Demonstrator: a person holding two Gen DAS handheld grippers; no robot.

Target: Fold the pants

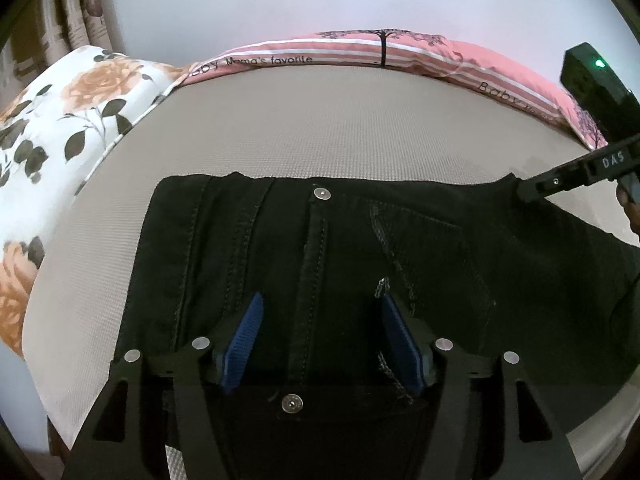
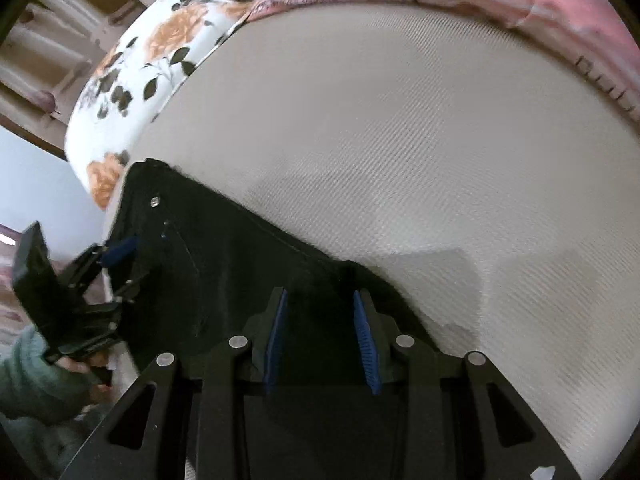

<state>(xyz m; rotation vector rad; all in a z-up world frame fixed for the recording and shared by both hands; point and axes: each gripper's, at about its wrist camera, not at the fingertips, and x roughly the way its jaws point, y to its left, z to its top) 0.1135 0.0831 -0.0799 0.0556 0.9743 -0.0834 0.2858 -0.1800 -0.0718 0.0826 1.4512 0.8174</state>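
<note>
- Pants (image 1: 360, 248) lying flat on the bed (image 1: 320, 120), black denim, already doubled: waistband w/ button (image 1: 322, 194) at the far edge, 2nd button (image 1: 292, 404) close to the camera
- Left gripper (image 1: 320, 344) hovering over the fly seam, fingers (image 1: 244, 344) standing fairly wide, cloth under them, not pinched as far as I can see
- Right gripper (image 2: 320, 340) sitting at the far right corner of the pants, fingers (image 2: 366, 340) narrow w/ dark cloth showing btw them; can't tell if pads are actually biting or just straddling the edge
- Floral pillow (image 1: 60, 120) at left, pink pillow (image 1: 360, 48) along the far side, both well apart from the pants
- Judging: next fold prob being set up, right side taking a corner
- Risks:
  - right pinching only the top layer → layers sliding apart, crooked fold
  - left not gripping while right is lifting → whole stack dragging across the bed, earlier fold coming undone
  - stiff denim + thick seams → slipping out of a shallow bite
  - near edge hanging close to the bed rim → pants sliding off if pulled that way
</note>
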